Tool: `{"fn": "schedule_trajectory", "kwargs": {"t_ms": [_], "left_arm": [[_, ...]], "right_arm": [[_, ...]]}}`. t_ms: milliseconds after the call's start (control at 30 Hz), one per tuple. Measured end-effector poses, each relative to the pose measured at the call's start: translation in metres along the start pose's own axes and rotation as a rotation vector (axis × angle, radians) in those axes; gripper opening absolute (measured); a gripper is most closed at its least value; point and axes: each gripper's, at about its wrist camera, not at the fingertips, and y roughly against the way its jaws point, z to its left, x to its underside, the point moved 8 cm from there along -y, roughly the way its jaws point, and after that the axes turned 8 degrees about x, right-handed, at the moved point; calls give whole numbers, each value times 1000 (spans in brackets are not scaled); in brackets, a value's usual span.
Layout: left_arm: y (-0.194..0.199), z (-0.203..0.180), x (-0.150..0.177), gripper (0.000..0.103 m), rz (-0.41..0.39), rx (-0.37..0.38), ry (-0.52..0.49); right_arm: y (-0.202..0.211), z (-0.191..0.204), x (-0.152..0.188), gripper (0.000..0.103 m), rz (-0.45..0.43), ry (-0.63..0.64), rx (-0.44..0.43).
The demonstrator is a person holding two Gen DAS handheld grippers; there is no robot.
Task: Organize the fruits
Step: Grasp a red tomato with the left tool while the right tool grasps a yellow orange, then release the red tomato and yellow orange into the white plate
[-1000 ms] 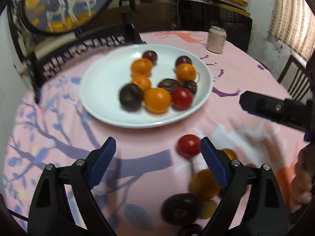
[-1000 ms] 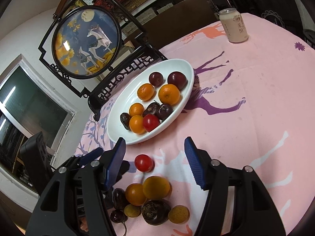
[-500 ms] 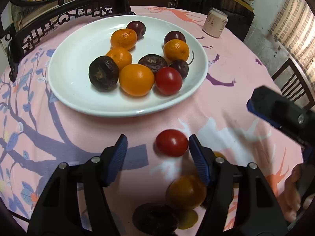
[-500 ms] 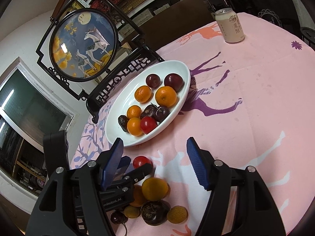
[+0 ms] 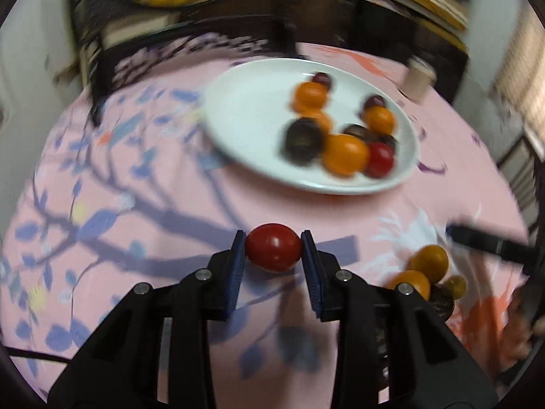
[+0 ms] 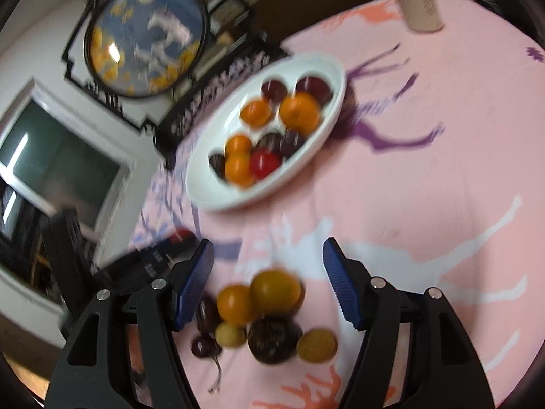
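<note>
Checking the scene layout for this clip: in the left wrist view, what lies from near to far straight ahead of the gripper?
Left gripper, closing on the round red tomato between its blue pads, then bare pink patterned tablecloth, then the white oval plate of orange and dark fruits, then the dark carved wooden stand.

Each wrist camera looks steeply down along its own fingers, close over the table, both sharing the plate.
</note>
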Motion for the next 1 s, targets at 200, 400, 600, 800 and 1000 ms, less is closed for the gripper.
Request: {"fn": "schedule_trajectory", "kwargs": {"t_ms": [200,400,600,800,1000], "left_arm": [[2,5,-5,33,-9,-2,21],[-5,-2,3,33,10,-39,-37],[-17,-5,11,33,36,-85,-79],[-22,-5,13,33,49,-96,-90],[-18,-7,10,33,25,-115,-113]], "right_arm": [[-6,6,15,54,24,53,17],[-10,11,19,51,13,88,23],[-11,10,16,36,5,94,25],[-17,9,16,37,11,105,36],[-8,9,13,37,-52,131,93]]}}
